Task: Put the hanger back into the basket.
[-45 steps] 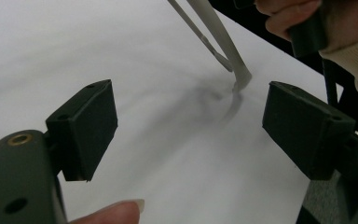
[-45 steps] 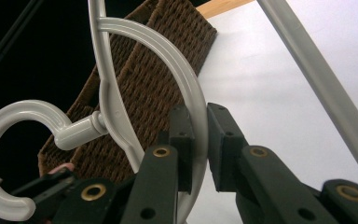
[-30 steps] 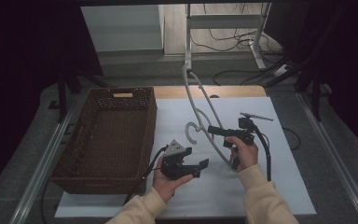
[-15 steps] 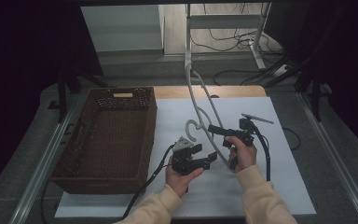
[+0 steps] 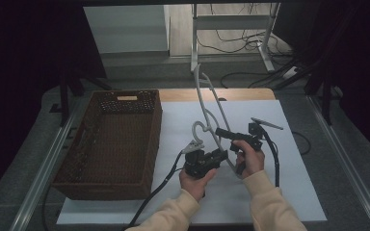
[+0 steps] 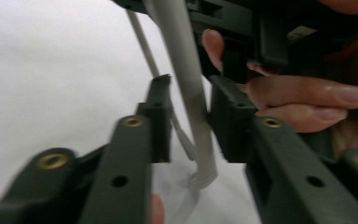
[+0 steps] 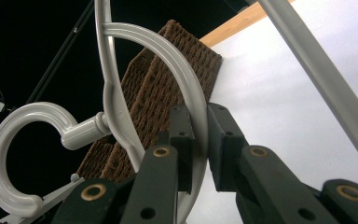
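While right claw (image 7: 199,140) clamps hanger (image 7: 121,107), left claw (image 6: 190,116) closes around it.

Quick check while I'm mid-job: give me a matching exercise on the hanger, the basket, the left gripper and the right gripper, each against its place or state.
Things:
1. hanger
2. basket
3. left gripper
4. right gripper

Places or states:
A. brown wicker, on the table's left side
B. clamped on the hanger's curved arm
C. light grey, held up over the white sheet
D. jaws just been closing around the hanger's straight bar, a gap on one side

Pairs: 1-C, 2-A, 3-D, 4-B
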